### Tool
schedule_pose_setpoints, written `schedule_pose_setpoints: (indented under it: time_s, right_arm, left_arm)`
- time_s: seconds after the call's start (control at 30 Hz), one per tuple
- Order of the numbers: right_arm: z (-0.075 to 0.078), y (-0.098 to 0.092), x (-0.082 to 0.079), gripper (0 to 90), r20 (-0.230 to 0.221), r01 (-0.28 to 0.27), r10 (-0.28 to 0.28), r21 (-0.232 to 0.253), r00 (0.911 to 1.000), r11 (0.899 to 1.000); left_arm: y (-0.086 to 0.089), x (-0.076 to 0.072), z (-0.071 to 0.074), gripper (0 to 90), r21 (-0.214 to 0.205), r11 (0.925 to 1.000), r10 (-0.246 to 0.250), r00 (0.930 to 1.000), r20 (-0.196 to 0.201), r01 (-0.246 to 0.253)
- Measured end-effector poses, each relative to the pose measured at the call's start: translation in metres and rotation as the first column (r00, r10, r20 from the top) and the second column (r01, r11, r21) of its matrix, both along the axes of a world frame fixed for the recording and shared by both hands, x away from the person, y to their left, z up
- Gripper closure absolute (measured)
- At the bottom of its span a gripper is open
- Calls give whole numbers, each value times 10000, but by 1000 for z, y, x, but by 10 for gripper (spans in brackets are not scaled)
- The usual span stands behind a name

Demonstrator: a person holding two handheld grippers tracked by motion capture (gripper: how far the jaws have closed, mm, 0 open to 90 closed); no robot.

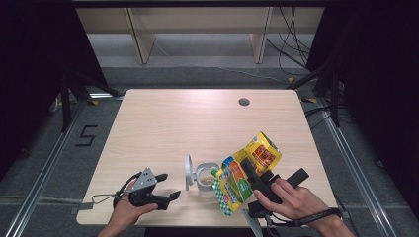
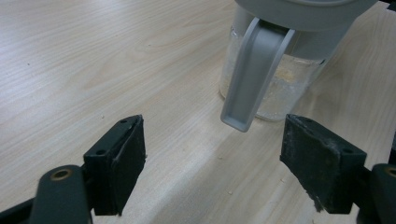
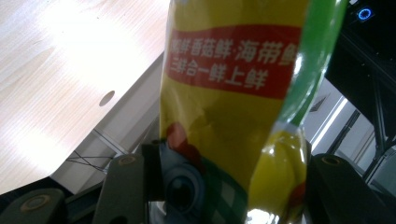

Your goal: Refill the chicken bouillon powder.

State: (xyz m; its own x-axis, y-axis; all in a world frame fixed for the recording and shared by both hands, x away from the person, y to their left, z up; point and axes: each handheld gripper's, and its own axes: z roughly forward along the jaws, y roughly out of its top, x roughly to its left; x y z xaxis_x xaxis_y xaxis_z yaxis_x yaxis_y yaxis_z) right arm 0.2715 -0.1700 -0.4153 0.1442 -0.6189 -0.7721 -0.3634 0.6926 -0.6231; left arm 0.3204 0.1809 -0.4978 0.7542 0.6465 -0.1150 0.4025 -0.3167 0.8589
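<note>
A light wooden counter (image 1: pixel 197 118) in a dim room

It stands on grey carpeted floor (image 1: pixel 39 163) marked with a black "5" (image 1: pixel 86 135); pale wooden shelving (image 1: pixel 197 29) lines the far wall, black cables (image 1: pixel 291 44) trail at right, and metal rails (image 1: pixel 356 168) flank both sides.

Glossy plastic packet (image 1: pixel 247 173); clear glass jar (image 2: pixel 275 88) with matt grey plastic lid; pale, smooth wood-grain table (image 1: pixel 188 123).

Pouch (image 1: pixel 245 170) just right of jar (image 1: pixel 206 178), perhaps touching
</note>
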Motion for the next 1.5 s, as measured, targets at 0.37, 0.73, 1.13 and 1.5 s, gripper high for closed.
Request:
schedule_pose_setpoints:
  time_s: [0.37, 0.73, 1.13, 1.5]
  right_arm:
    - [6, 3, -1, 512, 168, 132, -121, -664, 9998, 9977]
    - [7, 5, 1, 513, -30, 69, -69, -41, 10000, 10000]
    - [1, 8, 2, 513, -323, 325, -321, 122, 9990, 9994]
    - [3, 9, 5, 514, -558, 452, -435, 289, 9975, 9986]
  left_arm:
    - [2, 2, 1, 202, 197, 9997, -168, 9998, 145, 165]
    - [1, 2, 1, 201, 198, 9996, -197, 9997, 153, 194]
    - [2, 1, 1, 201, 179, 9997, -170, 9997, 181, 166]
    - [0, 1, 0, 201, 112, 9999, -71, 10000, 13, 70]
